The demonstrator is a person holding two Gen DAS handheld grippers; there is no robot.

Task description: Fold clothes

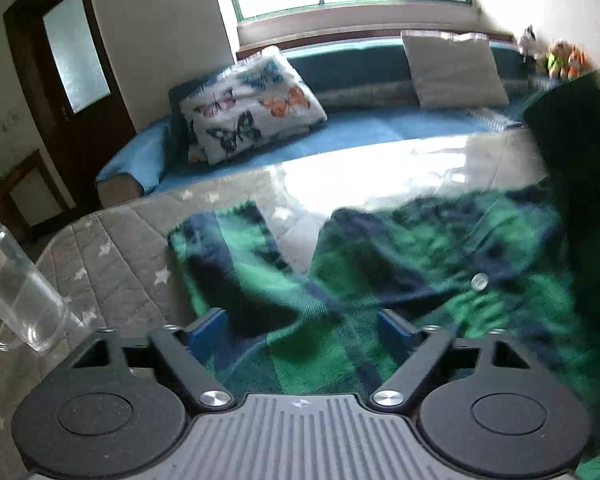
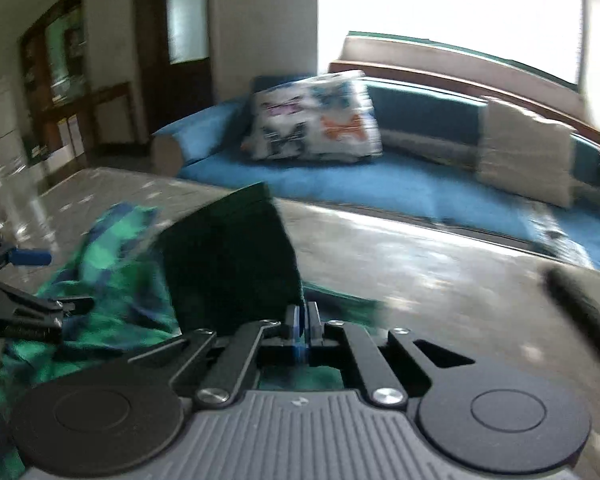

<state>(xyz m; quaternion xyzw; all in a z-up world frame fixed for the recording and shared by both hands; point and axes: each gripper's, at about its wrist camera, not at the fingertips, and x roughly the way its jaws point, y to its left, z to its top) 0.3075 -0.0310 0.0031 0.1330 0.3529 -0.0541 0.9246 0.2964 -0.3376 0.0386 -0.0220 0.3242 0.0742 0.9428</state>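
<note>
A table (image 1: pixel 112 248) with a grey quilted cover printed with small white stars fills the lower half of the left wrist view; a glossy, see-through sheet over it throws back bright window glare in the centre. A green and navy checked shirt (image 1: pixel 400 280) lies crumpled on it across the lower middle and right of the frame, with a pale button showing at centre right. A clear glass jug (image 1: pixel 16 284) stands on the table at the lower left edge. In the right wrist view the table (image 2: pixel 440 280) spans the middle, the shirt (image 2: pixel 112 280) sits at lower left, and a blurred dark object (image 2: pixel 580 312) lies on it at right.
</note>
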